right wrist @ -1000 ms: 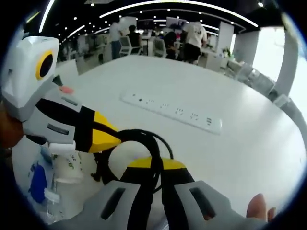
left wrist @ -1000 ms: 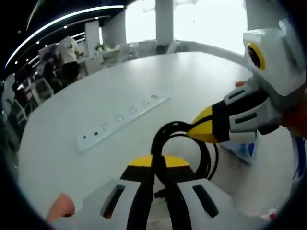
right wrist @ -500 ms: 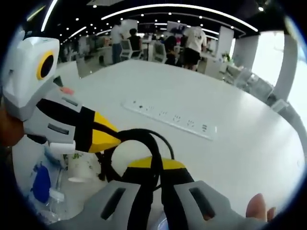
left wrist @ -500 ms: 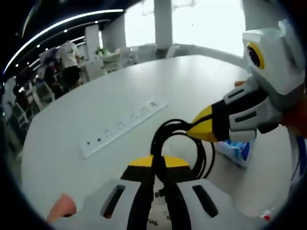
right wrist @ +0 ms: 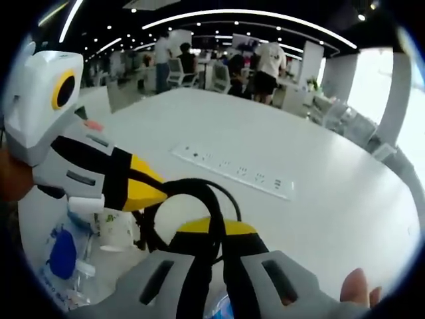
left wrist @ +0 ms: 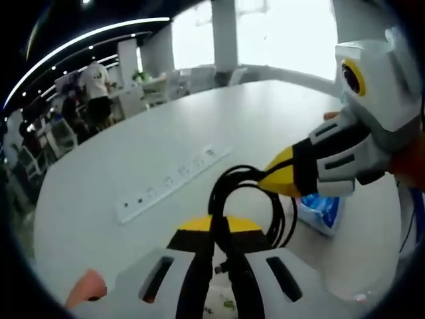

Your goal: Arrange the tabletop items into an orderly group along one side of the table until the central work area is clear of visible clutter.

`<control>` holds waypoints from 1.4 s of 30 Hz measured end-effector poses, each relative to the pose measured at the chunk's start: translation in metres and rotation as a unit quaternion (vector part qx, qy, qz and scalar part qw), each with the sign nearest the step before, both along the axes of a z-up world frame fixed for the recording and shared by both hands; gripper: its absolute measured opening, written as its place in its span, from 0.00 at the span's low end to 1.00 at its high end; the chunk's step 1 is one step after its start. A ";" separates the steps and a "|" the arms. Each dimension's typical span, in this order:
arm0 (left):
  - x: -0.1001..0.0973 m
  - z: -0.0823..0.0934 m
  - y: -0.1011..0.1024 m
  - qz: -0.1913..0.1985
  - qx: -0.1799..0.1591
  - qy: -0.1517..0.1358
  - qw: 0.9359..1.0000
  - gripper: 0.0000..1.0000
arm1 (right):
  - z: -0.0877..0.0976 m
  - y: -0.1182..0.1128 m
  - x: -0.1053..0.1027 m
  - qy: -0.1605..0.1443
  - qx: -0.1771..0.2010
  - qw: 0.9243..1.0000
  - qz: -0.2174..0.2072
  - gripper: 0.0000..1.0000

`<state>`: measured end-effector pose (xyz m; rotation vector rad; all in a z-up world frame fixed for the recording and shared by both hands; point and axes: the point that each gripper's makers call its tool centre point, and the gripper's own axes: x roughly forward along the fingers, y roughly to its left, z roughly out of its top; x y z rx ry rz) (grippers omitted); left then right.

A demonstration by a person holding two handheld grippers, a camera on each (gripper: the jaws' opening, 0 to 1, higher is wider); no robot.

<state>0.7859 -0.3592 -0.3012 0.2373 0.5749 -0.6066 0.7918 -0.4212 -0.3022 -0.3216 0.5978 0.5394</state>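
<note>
Inspector: Condition of the tools?

Assessor: Both are clamped on the same coiled black cable (left wrist: 249,199). In the left gripper view the left tool (left wrist: 220,229) has its jaws closed over the near strands, and the right tool (left wrist: 279,179) comes in from the right with its yellow tip pinching the top of the loop. The right gripper view mirrors this: right tool (right wrist: 216,232) shut on the coil, left tool (right wrist: 143,189) nipping it from the left.

Inspector: Location of the cable?

Assessor: Held above the white desk (right wrist: 319,199), between the two tools. A white power strip (left wrist: 169,183) lies further out on the desk. A blue-and-white packet (left wrist: 322,209) and a paper cup (right wrist: 116,229) lie below, near the coil.

Inspector: Recommendation?

Assessor: In my judgement, keep both grips firm so the loops stay bundled, carry the coil towards the packet and cup, set it down beside them, then release one tool at a time.
</note>
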 end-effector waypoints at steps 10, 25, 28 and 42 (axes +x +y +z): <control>-0.013 0.021 -0.004 -0.002 -0.004 -0.010 1.000 0.02 | 0.022 -0.003 -0.014 -0.015 -0.003 1.000 0.004 0.03; -0.056 0.045 -0.020 -0.016 0.002 -0.014 1.000 0.02 | 0.046 -0.019 -0.055 -0.025 -0.012 1.000 0.009 0.03; -0.067 0.049 -0.025 -0.019 0.001 -0.014 1.000 0.02 | 0.050 -0.023 -0.065 -0.025 -0.015 1.000 0.010 0.04; -0.121 0.039 -0.057 -0.043 -0.007 0.008 0.999 0.02 | 0.040 -0.054 -0.115 -0.010 -0.047 0.999 0.016 0.04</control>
